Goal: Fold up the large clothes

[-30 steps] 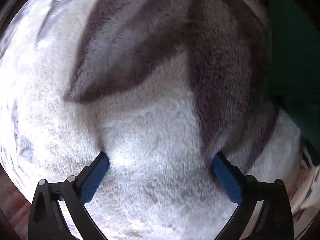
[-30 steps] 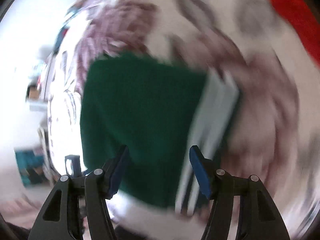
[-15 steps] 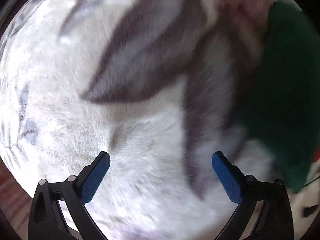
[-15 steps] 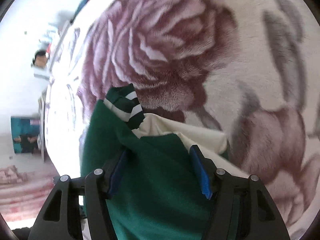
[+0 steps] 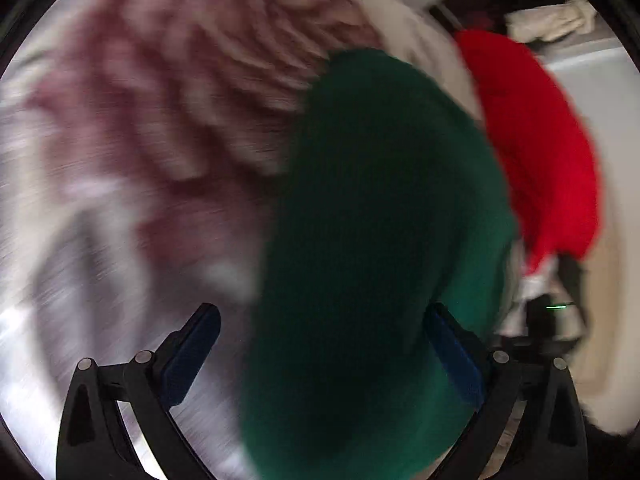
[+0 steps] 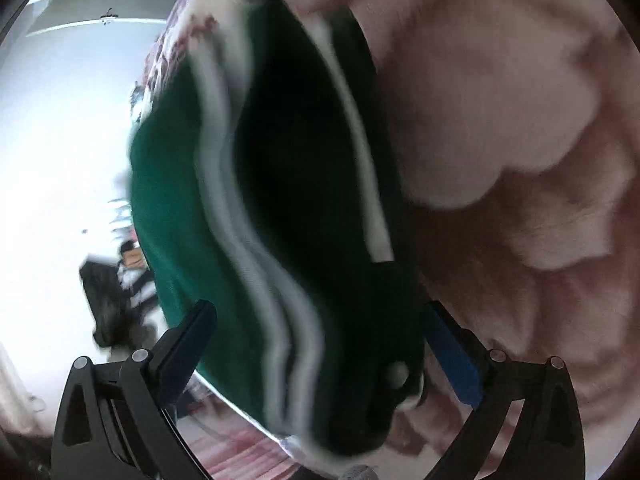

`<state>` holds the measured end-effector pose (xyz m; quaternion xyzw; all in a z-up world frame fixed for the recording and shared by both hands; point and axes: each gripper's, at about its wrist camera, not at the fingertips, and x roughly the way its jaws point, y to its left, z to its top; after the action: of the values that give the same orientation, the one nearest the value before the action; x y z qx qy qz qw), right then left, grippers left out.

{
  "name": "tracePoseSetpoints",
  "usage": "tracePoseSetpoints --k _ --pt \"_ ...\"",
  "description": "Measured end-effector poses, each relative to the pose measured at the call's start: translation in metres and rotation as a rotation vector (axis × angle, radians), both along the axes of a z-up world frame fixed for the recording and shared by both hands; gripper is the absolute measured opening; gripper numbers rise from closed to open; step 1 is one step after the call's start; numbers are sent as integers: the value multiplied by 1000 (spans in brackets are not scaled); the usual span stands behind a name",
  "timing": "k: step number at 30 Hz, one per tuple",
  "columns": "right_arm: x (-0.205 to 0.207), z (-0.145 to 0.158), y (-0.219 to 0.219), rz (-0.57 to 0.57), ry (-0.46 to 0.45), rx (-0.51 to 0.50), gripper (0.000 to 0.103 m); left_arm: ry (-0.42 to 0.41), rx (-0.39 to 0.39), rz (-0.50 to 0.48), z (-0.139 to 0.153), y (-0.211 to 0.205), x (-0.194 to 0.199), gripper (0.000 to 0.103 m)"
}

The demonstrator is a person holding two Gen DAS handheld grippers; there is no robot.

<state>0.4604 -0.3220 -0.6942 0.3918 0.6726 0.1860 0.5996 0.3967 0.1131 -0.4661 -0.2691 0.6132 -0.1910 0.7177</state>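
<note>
- Right tool (image 6: 320, 356), jaws just spread wide: green jacket (image 6: 304, 208) lies loose between them, long axis toward 12 o'clock.
- Left tool (image 5: 320, 356) gapes too, jacket's bulk at 1 o'clock.

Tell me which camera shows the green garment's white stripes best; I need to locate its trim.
The right wrist view: the green garment shows its white stripes running between the open fingers. The left wrist view shows only blurred plain green cloth, no stripes.

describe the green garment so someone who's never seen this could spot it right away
Start from the fluffy blanket printed with big pink roses. On it lies the dark green garment, with a red garment just beyond it in the left wrist view. Unlike the red one, it has white stripes along its edge.
</note>
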Motion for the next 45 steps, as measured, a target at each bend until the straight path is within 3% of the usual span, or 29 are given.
tracePoseSetpoints --k 3,8,9,10,11,12,15,18,24,28,30,32,34,36,37,38,42,45 --pt "18 -27 10 6 -13 130 103 -15 -94 -54 -15 -13 21 103" --pt "39 -40 10 -2 13 248 103 -20 -132 -68 -20 -17 28 103" --pt "40 -38 7 -36 -9 290 96 -32 -132 -71 -16 -18 25 102" --pt "43 -34 3 -66 -36 296 75 -46 -131 -68 -11 -18 22 94" --pt "45 -33 1 -95 -37 295 67 -52 -135 -61 -6 -16 18 83" --pt "49 -29 0 -118 -43 315 48 -58 -143 -54 -6 -14 21 78" --pt "60 -9 3 -116 -92 301 36 -75 -149 -40 -4 -16 36 69" --pt "79 21 0 -108 -141 308 33 -79 -183 -21 7 -16 52 67" --pt "145 82 -28 -75 -252 294 33 -109 -195 -45 31 -41 112 66" --pt "201 103 -54 -79 -301 270 33 -176 -187 -82 45 -74 173 66" --pt "229 87 -69 -107 -236 281 33 -180 -163 -124 40 -86 195 66" --pt "240 56 -72 -105 -141 289 35 -132 -109 -154 17 -90 212 65" --pt "239 21 -64 -54 -23 190 54 -83 -80 -183 -11 -87 216 66" --pt "229 -3 -55 19 12 78 69 -27 -125 -207 -37 -81 214 71" --pt "221 -12 -55 12 21 81 76 -13 -153 -214 -44 -80 212 78" --pt "213 -17 -60 -14 25 110 78 -2 -174 -219 -50 -79 209 82" --pt "171 -12 -90 -150 -1 135 80 13 -229 -180 -57 -76 206 82" --pt "144 -22 -98 -205 59 231 83 10 -233 -181 -57 -78 208 82"
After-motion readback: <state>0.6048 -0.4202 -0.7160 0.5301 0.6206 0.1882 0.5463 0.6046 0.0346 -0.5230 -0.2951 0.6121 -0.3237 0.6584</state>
